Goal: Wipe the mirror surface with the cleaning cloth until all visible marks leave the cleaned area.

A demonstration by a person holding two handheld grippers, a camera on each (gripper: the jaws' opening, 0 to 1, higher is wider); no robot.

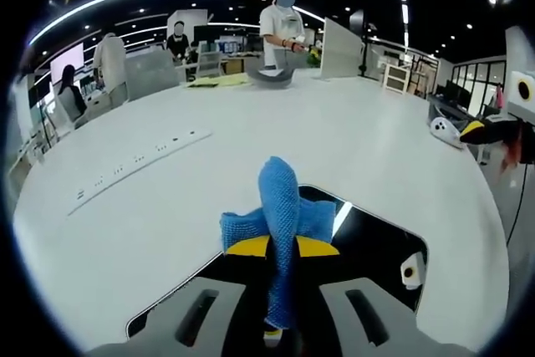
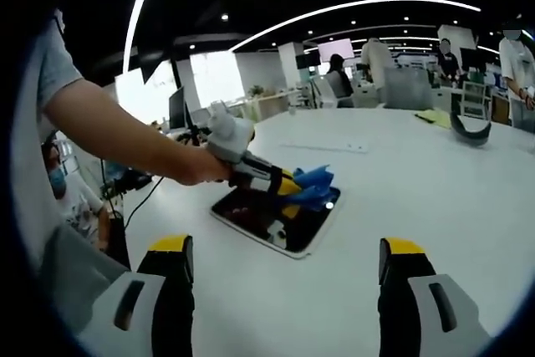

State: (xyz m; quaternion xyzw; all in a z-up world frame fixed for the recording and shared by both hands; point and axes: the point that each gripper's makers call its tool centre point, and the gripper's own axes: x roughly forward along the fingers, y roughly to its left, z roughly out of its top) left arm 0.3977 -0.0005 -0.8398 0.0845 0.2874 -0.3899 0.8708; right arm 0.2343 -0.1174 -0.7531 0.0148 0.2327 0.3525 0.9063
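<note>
The left tool (image 2: 292, 186), clenched on a blue cleaning cloth (image 1: 280, 219), presses the cloth onto the dark mirror (image 1: 376, 244) lying flat on the white bench (image 1: 351, 148), low and centre in the left gripper view. In the right gripper view the person's bare forearm (image 2: 117, 135) reaches in from the upper left, hand (image 2: 201, 166) wrapped round the tool's handle. The right tool (image 2: 284, 277) hangs released, jaws wide apart, above bare bench near the mirror.
</note>
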